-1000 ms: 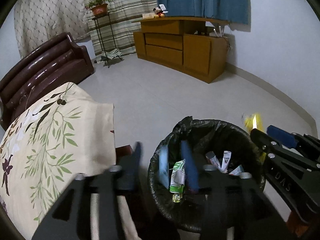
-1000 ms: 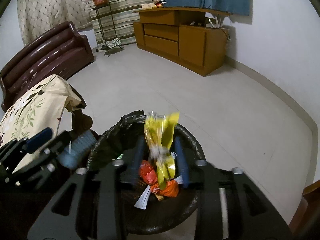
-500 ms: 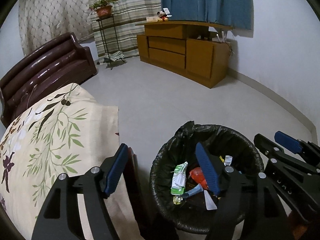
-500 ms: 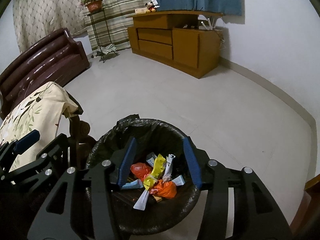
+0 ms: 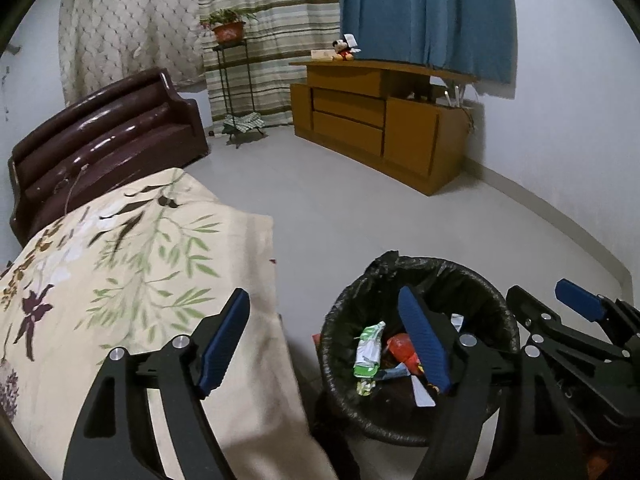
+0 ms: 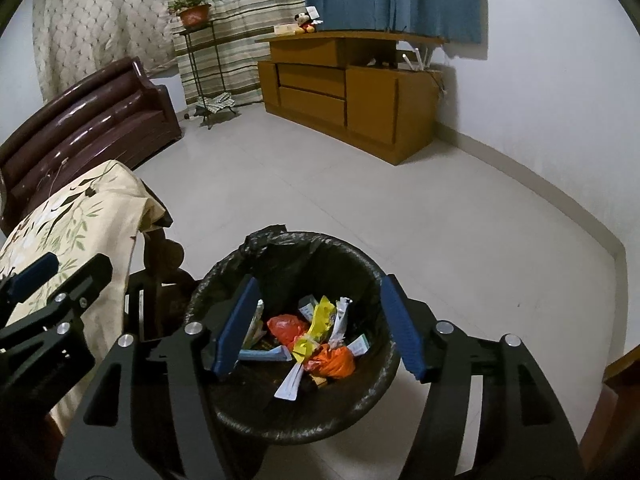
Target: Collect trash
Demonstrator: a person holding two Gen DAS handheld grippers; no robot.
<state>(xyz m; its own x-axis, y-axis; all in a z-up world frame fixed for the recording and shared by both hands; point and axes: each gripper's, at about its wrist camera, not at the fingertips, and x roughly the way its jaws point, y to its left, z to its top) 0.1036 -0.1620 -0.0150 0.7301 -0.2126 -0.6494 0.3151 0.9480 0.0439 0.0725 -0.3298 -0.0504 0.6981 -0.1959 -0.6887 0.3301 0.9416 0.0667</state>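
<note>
Two empty, opening claws, left (image 5: 332, 340) and right (image 6: 320, 324), above lined bin (image 6: 360, 256) on pale tiled floor (image 6: 360, 200).

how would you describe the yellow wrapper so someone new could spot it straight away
Find the round trash bin lined with a black bag, on the pale floor beside the table with the leaf-print cloth. Among the litter at its bottom, the yellow wrapper lies crumpled in the middle, between two orange-red pieces. It is the only bright yellow piece there.
</note>
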